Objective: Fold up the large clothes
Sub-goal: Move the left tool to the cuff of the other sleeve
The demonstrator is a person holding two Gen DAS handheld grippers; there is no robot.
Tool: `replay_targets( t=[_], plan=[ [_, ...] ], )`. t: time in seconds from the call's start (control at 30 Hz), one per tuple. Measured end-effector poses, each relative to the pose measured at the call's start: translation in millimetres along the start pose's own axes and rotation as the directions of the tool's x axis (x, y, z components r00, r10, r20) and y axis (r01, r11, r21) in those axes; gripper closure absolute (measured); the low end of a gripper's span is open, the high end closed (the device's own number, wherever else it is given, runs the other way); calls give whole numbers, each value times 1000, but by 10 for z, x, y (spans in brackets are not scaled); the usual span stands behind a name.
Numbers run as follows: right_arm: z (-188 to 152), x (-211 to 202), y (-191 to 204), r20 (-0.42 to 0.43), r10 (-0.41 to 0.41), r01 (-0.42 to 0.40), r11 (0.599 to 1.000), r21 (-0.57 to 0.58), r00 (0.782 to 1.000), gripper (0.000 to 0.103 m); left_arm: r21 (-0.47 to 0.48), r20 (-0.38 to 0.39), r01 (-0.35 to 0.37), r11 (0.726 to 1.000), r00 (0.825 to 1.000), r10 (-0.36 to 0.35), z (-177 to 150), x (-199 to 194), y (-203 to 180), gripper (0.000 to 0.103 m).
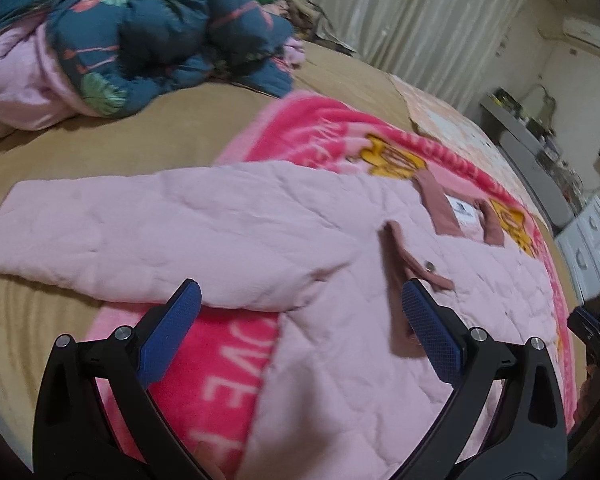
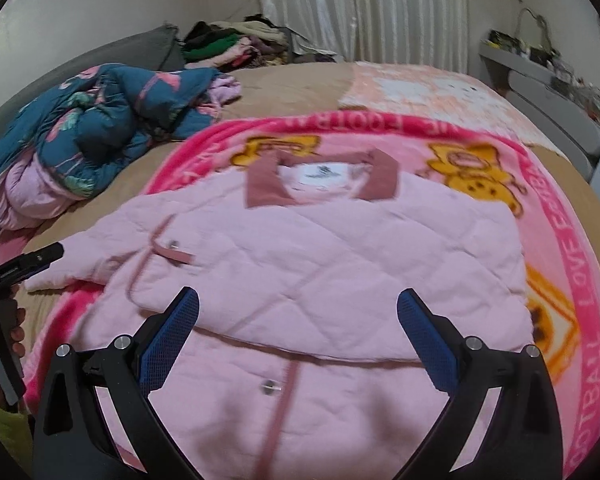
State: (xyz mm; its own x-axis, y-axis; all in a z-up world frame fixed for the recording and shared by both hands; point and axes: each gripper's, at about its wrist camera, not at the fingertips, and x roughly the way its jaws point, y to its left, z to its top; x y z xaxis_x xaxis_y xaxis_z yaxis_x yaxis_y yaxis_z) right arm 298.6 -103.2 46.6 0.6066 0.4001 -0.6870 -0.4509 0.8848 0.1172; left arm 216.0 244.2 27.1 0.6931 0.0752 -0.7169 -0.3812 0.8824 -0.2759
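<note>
A pale pink quilted jacket (image 2: 320, 264) with a dusty-rose collar (image 2: 324, 184) lies front-up on a bright pink printed blanket (image 2: 572, 264). Its right side is folded in over the body, and one sleeve (image 1: 140, 232) stretches flat to the left. My left gripper (image 1: 300, 312) hovers above the jacket where that sleeve meets the body, jaws wide open and holding nothing. My right gripper (image 2: 298, 312) hangs over the jacket's lower middle, also wide open and empty. The left gripper's black tip (image 2: 24, 268) and the hand holding it show at the left edge of the right wrist view.
A crumpled teal floral quilt with pink lining (image 2: 84, 140) lies at the bed's far left. A heap of clothes (image 2: 236, 44) sits by the white curtain (image 2: 360, 12). A grey desk (image 2: 540, 92) and white drawers (image 1: 592, 248) stand to the right of the tan bed (image 1: 100, 140).
</note>
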Motion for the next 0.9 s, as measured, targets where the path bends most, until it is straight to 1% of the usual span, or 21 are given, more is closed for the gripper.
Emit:
replay_targets(
  t=[0.17,0.23,0.37,0.57,0.7,0.77,0.83,0.9],
  plan=[
    [109,12,423,26,51,-50,998,-42,998,4,-89,18,-35,995,999,37,36,-89,378,9],
    [142,29,574,31,66,-64,996,-59,997,4,-106,34,-73,992,997,77,45,-112,513,9],
    [196,56,888,45,109,-104,990,-90,993,4,-151,44,-141,978,988,149,72,-154,769,9],
    [281,101,1328,50,161,-153,978,-145,986,4,-199,57,-205,958,974,221,116,-239,1051,9],
    [325,179,1633,36,196,-186,965,-184,980,4,-239,48,-206,949,974,223,122,-261,1225,9],
    [336,227,1792,28,210,-200,958,-204,977,4,-245,45,-218,945,971,235,122,-268,1298,9],
    [340,281,1959,17,222,-213,950,-226,975,4,-265,37,-242,933,965,260,118,-265,1400,9],
    [335,321,2085,9,232,-223,943,-245,973,4,-297,23,-245,923,965,263,108,-253,1529,9]
  ],
)
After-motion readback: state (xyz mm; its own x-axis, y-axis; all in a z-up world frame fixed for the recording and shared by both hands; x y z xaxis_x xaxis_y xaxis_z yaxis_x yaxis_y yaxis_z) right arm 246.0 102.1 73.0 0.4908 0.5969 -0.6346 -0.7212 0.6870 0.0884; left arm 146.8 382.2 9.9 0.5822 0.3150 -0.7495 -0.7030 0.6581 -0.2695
